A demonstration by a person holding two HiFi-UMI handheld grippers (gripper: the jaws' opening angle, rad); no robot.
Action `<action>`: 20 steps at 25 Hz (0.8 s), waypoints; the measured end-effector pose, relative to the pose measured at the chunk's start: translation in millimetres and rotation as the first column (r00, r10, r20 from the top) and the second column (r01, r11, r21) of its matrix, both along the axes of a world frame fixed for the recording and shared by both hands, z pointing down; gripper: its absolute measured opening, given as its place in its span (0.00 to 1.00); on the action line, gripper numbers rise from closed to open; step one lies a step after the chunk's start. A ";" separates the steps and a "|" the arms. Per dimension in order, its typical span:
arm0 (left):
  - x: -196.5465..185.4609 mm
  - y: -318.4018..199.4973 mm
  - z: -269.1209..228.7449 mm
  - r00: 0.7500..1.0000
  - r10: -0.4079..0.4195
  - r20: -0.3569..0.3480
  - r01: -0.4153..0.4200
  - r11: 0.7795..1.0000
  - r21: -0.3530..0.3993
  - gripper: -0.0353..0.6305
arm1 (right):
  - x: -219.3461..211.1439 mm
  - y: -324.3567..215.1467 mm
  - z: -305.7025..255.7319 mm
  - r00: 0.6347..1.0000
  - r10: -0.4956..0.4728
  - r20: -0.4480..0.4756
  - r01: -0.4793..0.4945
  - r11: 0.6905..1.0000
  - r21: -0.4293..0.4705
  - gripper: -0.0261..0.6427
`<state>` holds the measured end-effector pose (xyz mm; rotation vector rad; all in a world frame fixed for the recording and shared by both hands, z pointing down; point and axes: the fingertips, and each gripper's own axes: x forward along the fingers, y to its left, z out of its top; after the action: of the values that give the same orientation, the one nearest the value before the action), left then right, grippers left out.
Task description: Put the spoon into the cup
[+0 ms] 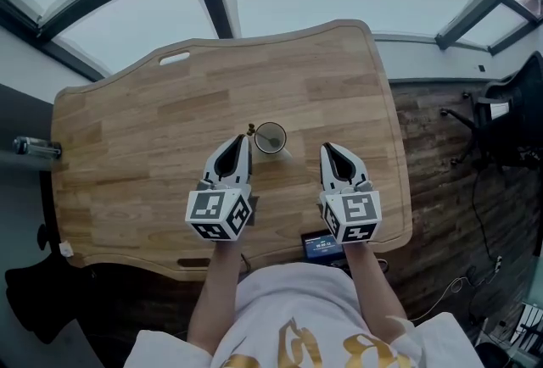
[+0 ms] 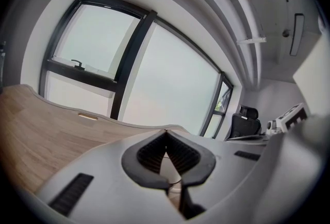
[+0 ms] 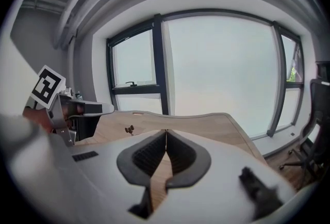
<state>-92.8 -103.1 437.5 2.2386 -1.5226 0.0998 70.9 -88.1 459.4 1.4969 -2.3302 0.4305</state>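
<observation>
Left gripper (image 1: 246, 142) is hovering at lower centre-left over the wooden table (image 1: 127, 146), jaw tips meeting, gripping nothing. Cup (image 1: 271, 138) is sitting mid-frame, just right of that tip. Spoon (image 1: 251, 130) is showing only as a small dark end at the cup's left rim. Right gripper (image 1: 327, 147) is hovering right of the cup, jaws likewise closed, empty.

Nothing can be read: the cube (image 1: 219, 214) on the left gripper (image 1: 243, 142) and its twin on the right gripper (image 1: 327, 148) bear only black-and-white square markers, and the lit screen (image 1: 322, 246) at the table's (image 1: 127, 129) 5 o'clock edge is illegible.
</observation>
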 end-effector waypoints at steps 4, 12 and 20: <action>-0.5 13.4 -12.3 1.000 0.008 0.006 -0.009 1.000 0.027 0.07 | -3.7 13.7 -12.4 1.000 -0.006 0.002 0.006 0.999 0.032 0.08; -4.5 35.7 -25.6 0.995 0.015 0.098 -0.020 0.999 0.045 0.07 | -14.1 32.0 -31.8 0.999 -0.031 0.011 0.030 0.997 0.069 0.08; -14.1 48.7 -37.4 0.992 -0.008 0.122 -0.001 0.997 0.075 0.07 | -22.9 38.5 -47.0 0.999 -0.052 0.007 0.051 0.993 0.103 0.08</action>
<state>-107.0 -54.4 400.1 2.3263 -1.6187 0.1857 47.9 -49.6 412.4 1.4790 -2.4263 0.3085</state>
